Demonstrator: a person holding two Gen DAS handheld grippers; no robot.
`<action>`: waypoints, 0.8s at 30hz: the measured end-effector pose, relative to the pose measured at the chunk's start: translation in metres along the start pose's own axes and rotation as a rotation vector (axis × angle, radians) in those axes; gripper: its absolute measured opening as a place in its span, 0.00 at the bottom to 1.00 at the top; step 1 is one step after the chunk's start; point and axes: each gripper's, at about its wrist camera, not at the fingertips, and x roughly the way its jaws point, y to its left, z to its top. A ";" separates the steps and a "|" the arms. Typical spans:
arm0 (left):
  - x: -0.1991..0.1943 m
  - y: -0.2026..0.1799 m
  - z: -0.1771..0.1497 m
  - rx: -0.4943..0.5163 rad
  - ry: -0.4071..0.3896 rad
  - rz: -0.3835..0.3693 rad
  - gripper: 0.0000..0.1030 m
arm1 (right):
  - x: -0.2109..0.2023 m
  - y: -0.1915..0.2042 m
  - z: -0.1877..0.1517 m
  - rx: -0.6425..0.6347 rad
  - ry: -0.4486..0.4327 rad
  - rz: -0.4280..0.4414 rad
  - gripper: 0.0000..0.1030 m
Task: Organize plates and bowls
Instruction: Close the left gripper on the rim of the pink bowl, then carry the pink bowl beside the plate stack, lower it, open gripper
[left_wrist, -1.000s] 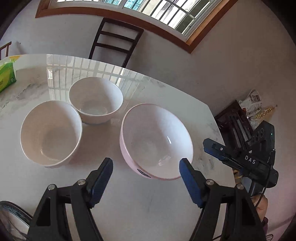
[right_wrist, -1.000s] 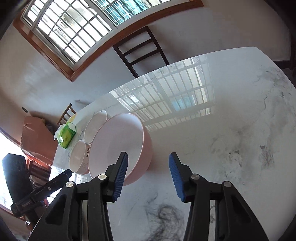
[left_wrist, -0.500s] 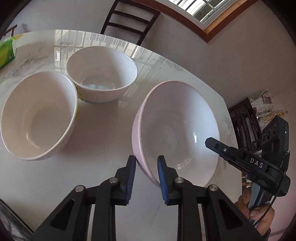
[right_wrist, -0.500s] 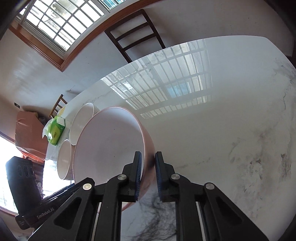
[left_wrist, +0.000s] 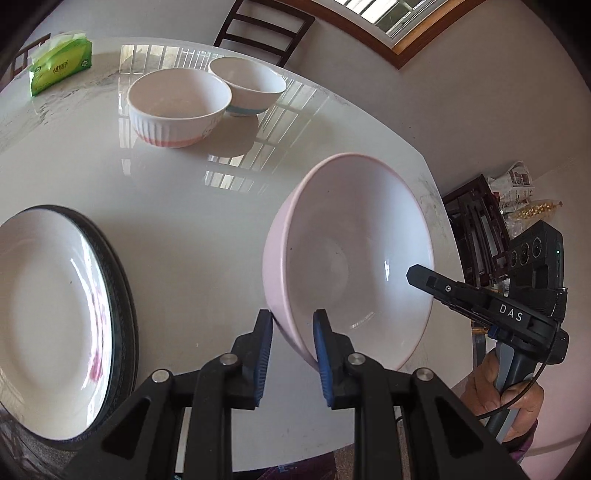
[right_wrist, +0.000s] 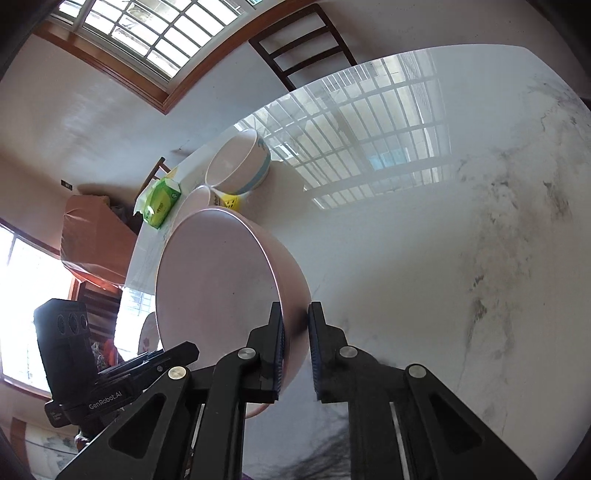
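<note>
Both grippers are shut on the rim of a large pink bowl (left_wrist: 351, 258), which hangs above the white marble table (left_wrist: 184, 221). My left gripper (left_wrist: 293, 328) clamps its near rim. My right gripper (right_wrist: 295, 325) clamps the opposite rim, and the bowl (right_wrist: 214, 295) shows there too. Two smaller white bowls stand at the far side: a ribbed one with a pink base (left_wrist: 177, 107) and one with a blue band (left_wrist: 247, 86). A white plate (left_wrist: 48, 314) lies on a dark-rimmed plate at the near left.
A green tissue pack (left_wrist: 59, 70) lies at the table's far left corner. A dark wooden chair (left_wrist: 262, 29) stands behind the table. A dark rack (left_wrist: 476, 229) and bags stand on the floor beyond the table's right edge.
Both grippers closed on the pink bowl's rim, then lifted it and carried it toward the near side, away from the two small bowls. The stacked plates came into the left wrist view.
</note>
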 end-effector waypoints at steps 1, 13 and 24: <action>-0.006 0.004 -0.010 0.005 0.009 0.003 0.22 | -0.001 0.003 -0.011 -0.007 0.009 0.003 0.13; -0.017 0.006 -0.047 -0.005 0.042 0.028 0.22 | 0.000 0.024 -0.074 -0.036 0.058 -0.018 0.14; -0.022 0.010 -0.051 0.021 0.031 0.043 0.22 | 0.006 0.029 -0.081 -0.025 0.070 -0.033 0.14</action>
